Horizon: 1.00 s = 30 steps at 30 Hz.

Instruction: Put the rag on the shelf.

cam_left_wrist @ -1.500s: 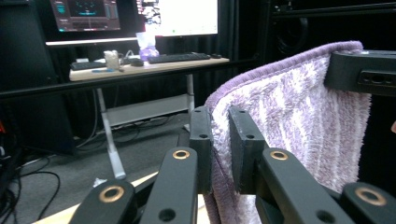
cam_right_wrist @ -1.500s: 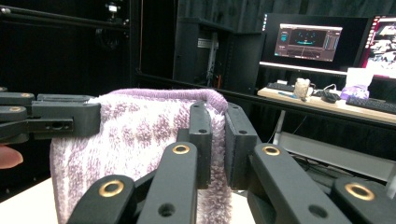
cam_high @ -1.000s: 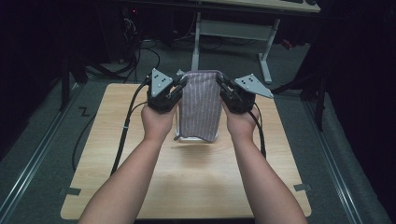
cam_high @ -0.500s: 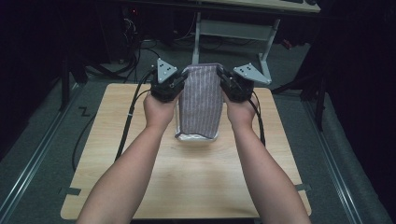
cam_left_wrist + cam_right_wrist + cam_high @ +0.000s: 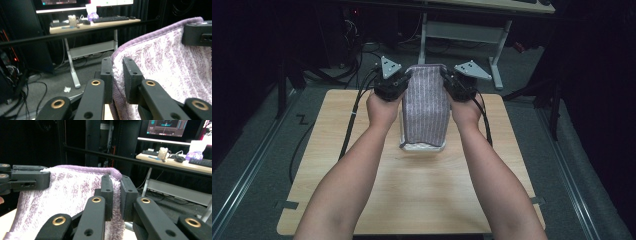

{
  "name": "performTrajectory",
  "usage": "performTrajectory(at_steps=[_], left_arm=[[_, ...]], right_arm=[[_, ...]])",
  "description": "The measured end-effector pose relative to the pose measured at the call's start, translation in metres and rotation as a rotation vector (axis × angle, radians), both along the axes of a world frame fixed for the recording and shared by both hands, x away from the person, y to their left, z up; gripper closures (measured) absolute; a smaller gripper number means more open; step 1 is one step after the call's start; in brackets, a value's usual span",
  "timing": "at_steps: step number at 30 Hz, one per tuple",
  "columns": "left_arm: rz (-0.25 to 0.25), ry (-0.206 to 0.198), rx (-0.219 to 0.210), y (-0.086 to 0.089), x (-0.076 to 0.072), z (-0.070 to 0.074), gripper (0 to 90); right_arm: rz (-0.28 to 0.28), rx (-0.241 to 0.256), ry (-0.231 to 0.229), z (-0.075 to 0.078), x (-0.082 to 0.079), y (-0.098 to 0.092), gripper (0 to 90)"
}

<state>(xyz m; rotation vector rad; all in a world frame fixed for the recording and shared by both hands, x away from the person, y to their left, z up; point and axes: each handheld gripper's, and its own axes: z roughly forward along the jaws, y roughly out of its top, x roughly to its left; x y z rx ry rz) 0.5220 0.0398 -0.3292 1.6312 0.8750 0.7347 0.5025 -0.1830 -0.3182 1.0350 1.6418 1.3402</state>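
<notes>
purple striped towel (image 5: 426, 107) is soft, light terry, floppy w/ no stiffness, so it sags wherever i'm not holding it; the hemmed top corners look like the best grip, thick enough not to slip. my left gripper (image 5: 399, 82) is pinching the top left corner, jaws pressed onto the edge w/ cloth between them. my right gripper (image 5: 451, 82) is clamped on the top right corner the same way. towel hangs stretched between both claws above the wooden table (image 5: 337, 170), its folded lower end seems to rest on the tabletop.
</notes>
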Motion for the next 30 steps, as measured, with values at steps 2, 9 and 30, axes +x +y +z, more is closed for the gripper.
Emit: performTrajectory(at_steps=[2, 9, 30], left_arm=[[0.004, 0.012, 0.010, -0.002, 0.002, -0.004, 79.1], [0.003, 0.042, 0.034, -0.006, 0.010, -0.013, 77.7], [0.013, 0.142, -0.015, 0.009, 0.001, -0.024, 46.7]], right_arm=[[-0.011, -0.021, 0.023, -0.007, 0.005, 0.000, 82.9], [-0.018, -0.045, 0.067, -0.017, 0.013, -0.003, 82.5], [-0.038, -0.084, 0.171, -0.029, 0.013, -0.008, 55.1]])
